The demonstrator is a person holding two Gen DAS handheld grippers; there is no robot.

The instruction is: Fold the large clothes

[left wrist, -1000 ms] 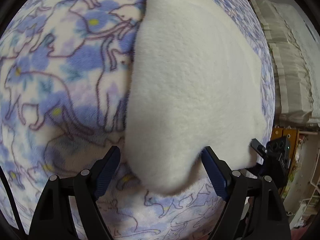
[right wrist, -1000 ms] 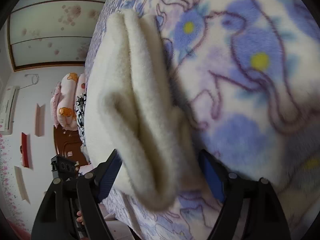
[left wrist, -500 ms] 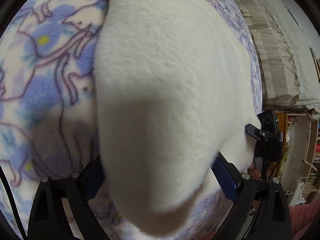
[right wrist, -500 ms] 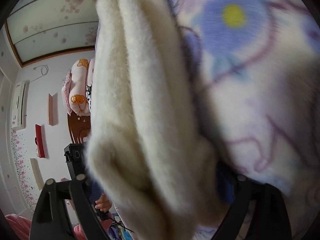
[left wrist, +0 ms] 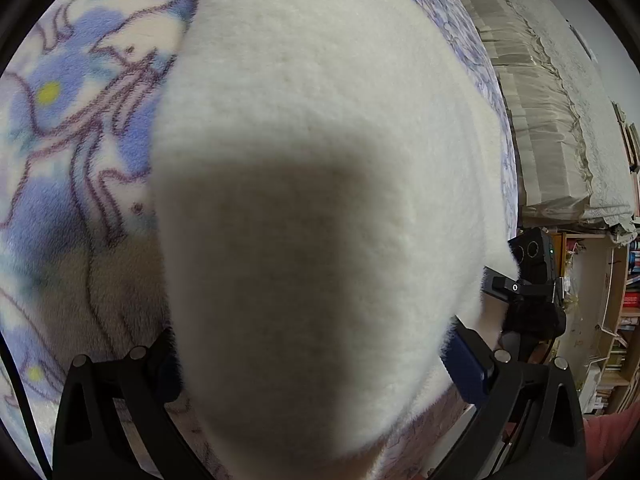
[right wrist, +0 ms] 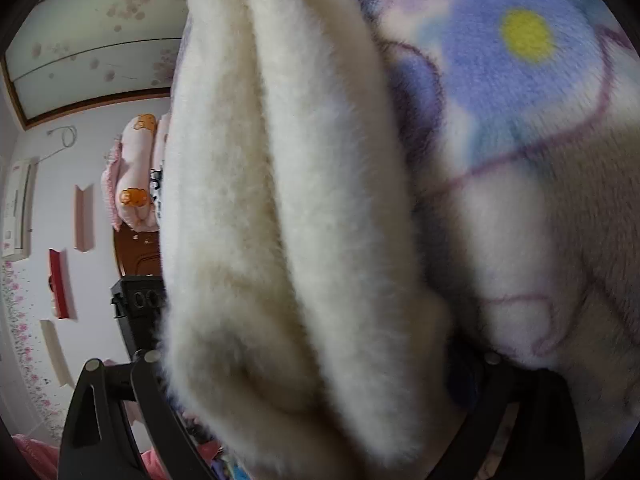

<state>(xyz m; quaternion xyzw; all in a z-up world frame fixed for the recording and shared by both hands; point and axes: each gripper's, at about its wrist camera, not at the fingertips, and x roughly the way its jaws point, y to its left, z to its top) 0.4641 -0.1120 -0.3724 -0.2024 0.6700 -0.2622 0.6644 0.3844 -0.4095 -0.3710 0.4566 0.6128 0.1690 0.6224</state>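
Nearest the left lens, the left hand-held gripper stood wide, its fingers straddling a corner of the cream fleece garment. The pile hid the pads, so I could not tell whether they pinched the cloth or merely flanked it. The garment filled most of that view and lay on a printed blanket with blue flowers and purple outlines.

In the right wrist view, the right hand-held gripper likewise stood wide around the garment's other end. There the fleece showed three or so stacked ridges side by side, so by my reading at least one fold, likely more, had already been made. Whether those fingers gripped it could not be told either.

The garment seemed to be a doubled bundle with both its ends framed by the grippers. The task looked well past its start. What remained was probably a last fold or a squaring-up and setting down, though the full outline of the bundle was out of sight.

Farther off, the left view showed a beige bedcover and a bookshelf. The right view showed pink bedding and a white wall.
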